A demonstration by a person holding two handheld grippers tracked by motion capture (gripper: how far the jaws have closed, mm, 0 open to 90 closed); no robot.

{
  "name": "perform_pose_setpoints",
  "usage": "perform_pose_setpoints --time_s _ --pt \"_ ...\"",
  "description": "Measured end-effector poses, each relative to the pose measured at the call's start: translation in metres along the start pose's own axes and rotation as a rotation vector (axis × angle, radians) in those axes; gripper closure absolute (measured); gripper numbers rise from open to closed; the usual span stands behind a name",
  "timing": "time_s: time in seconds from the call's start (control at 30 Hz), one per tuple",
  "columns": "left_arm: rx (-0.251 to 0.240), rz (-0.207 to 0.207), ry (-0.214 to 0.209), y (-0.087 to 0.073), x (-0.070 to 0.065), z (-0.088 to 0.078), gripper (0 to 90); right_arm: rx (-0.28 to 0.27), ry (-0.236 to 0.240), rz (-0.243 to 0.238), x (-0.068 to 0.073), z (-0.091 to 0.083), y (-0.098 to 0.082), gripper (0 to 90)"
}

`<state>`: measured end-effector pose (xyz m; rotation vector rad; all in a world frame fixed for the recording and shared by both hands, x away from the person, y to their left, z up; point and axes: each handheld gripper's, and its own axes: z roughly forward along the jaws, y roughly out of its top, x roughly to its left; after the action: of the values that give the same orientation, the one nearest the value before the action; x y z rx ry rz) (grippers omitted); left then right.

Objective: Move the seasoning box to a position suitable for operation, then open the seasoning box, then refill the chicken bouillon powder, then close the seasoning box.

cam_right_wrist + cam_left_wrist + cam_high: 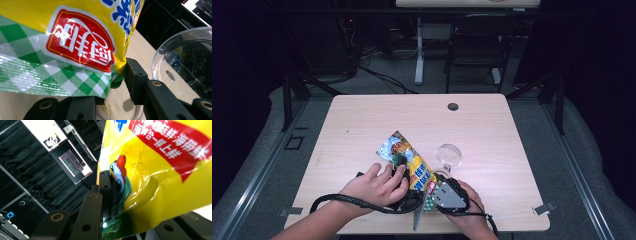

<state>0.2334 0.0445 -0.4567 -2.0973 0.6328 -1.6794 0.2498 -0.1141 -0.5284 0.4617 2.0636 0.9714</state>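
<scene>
**Two grips on the seasoning bag beside the bowl**

The glossy yellow plastic bag with a red label and green chequered end [412,162] lies slantwise near the middle of the pale wooden table [362,125], its near end raised between the two grippers and its far end pointing up-left. The clear round plastic bowl [449,155] stands just beside it on the right.

To do this well, both grips should stay firm on the slippery film, and the bag's mouth should be brought over the bowl before any tilt, since a loose hold would let it twist or spill short.

The left gripper [110,192] clamps the bag's printed side, one black pad pressed flat against the film. The right gripper [117,75] is closed on the chequered end, where a green clip-like edge peeks out by its pad.

In the high view the left hand [374,187] lies across its gripper with fingers spread toward the bag. The right hand [467,212] sits low at the table's near edge, its grey plate facing up.
</scene>
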Motion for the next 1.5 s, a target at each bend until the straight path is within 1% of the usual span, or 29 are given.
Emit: perform_pose_setpoints --time_s 0.03,0.07,0.1,0.13,0.2,0.23,0.27,0.33,0.43,0.47,0.5,0.53,0.57,0.63,0.67,0.7,0.77,0.8,0.83,0.93,0.97,1.0,1.1,1.17,1.27,1.37,1.4,1.47,1.5 --pt "-0.014 -0.015 0.001 0.0000 -0.0007 0.0006 82.9 0.000 -0.001 0.000 -0.0001 0.0001 0.0000 70.8" --pt "-0.006 0.005 -0.008 0.0001 0.0004 0.0005 83.0 0.002 -0.002 0.000 -0.0002 -0.0001 -0.0001 70.8" --pt "-0.020 -0.015 -0.007 0.0000 -0.0006 0.0013 83.3 0.002 -0.001 0.004 -0.0001 0.0000 -0.0004 70.8" --pt "-0.032 0.037 0.007 0.0017 0.0027 0.0020 83.5 0.003 -0.001 0.005 0.0000 -0.0001 -0.0006 70.8" --pt "-0.033 0.025 0.002 0.0018 0.0023 0.0022 83.7 -0.009 -0.002 0.013 -0.0002 0.0010 -0.0009 70.8" --pt "-0.023 0.033 -0.001 0.0019 0.0024 0.0018 83.8 0.002 0.000 0.008 -0.0006 0.0001 -0.0011 70.8" --pt "-0.029 0.023 0.003 0.0020 0.0016 0.0018 83.9 0.004 0.000 0.008 -0.0007 -0.0001 -0.0011 70.8" --pt "-0.032 0.022 0.014 0.0022 0.0012 0.0022 84.0 0.002 -0.001 0.008 -0.0007 0.0001 -0.0012 70.8" --pt "-0.034 0.021 0.012 0.0018 0.0016 0.0022 84.8 -0.005 -0.003 0.009 -0.0007 0.0004 -0.0012 70.8" --pt "-0.024 0.021 0.000 0.0021 0.0020 0.0014 84.8 -0.007 -0.004 0.011 -0.0007 0.0005 -0.0012 70.8" --pt "-0.023 0.022 0.002 0.0022 0.0018 0.0013 84.9 -0.003 -0.004 0.010 -0.0012 0.0002 -0.0013 70.8" --pt "-0.023 0.020 -0.002 0.0021 0.0019 0.0013 85.0 -0.015 -0.003 0.022 -0.0007 0.0010 -0.0016 70.8" --pt "-0.023 0.021 -0.002 0.0021 0.0019 0.0012 85.0 -0.003 -0.004 0.012 -0.0012 0.0000 -0.0015 70.8" --pt "-0.020 0.024 -0.003 0.0021 0.0020 0.0010 85.1 -0.003 -0.002 0.010 -0.0012 0.0001 -0.0014 70.8" --pt "-0.020 0.037 -0.001 0.0023 0.0026 0.0010 85.1 -0.004 -0.003 0.010 -0.0012 0.0003 -0.0013 70.8" --pt "-0.026 0.033 0.007 0.0019 0.0018 0.0014 85.1 -0.005 -0.003 0.011 -0.0012 0.0006 -0.0012 70.8" --pt "-0.028 0.037 0.006 0.0021 0.0017 0.0016 85.2 -0.006 -0.002 0.010 -0.0008 0.0007 -0.0013 70.8" --pt "-0.031 0.031 0.008 0.0020 0.0005 0.0019 85.3 0.002 -0.001 0.008 -0.0009 0.0003 -0.0013 70.9" --pt "-0.011 0.047 -0.011 0.0025 0.0014 0.0010 85.3 0.001 -0.001 0.008 -0.0008 0.0006 -0.0014 70.8" --pt "-0.013 0.049 -0.008 0.0025 0.0012 0.0009 85.4 -0.003 -0.003 0.007 -0.0004 0.0014 -0.0014 70.9" --pt "-0.016 0.047 0.000 0.0022 0.0009 0.0010 85.4 -0.004 -0.004 0.007 -0.0004 0.0013 -0.0014 70.8" --pt "-0.014 0.050 -0.007 0.0023 0.0013 0.0008 85.5 -0.001 -0.002 0.007 -0.0006 0.0008 -0.0014 70.8" --pt "-0.013 0.051 -0.010 0.0025 0.0008 0.0007 85.9 0.001 -0.004 0.007 -0.0009 0.0006 -0.0013 70.9" --pt "-0.014 0.050 0.003 0.0025 0.0005 0.0007 86.2 0.002 -0.006 0.004 -0.0010 0.0003 -0.0013 70.9" --pt "-0.014 0.048 0.003 0.0024 0.0010 0.0007 86.3 -0.004 -0.009 0.008 -0.0014 0.0004 -0.0012 70.8" --pt "-0.015 0.057 0.004 0.0026 0.0014 0.0008 86.3 -0.005 -0.008 0.009 -0.0014 0.0005 -0.0013 70.9" --pt "-0.012 0.059 -0.006 0.0028 0.0017 0.0006 86.3 -0.007 -0.006 0.010 -0.0012 0.0008 -0.0014 70.9" --pt "-0.018 0.062 0.008 0.0027 0.0015 0.0007 86.3 -0.001 -0.004 0.010 -0.0010 0.0006 -0.0014 70.8" --pt "-0.017 0.059 0.007 0.0026 0.0013 0.0006 86.4 -0.005 -0.008 0.006 -0.0010 0.0007 -0.0013 70.9"
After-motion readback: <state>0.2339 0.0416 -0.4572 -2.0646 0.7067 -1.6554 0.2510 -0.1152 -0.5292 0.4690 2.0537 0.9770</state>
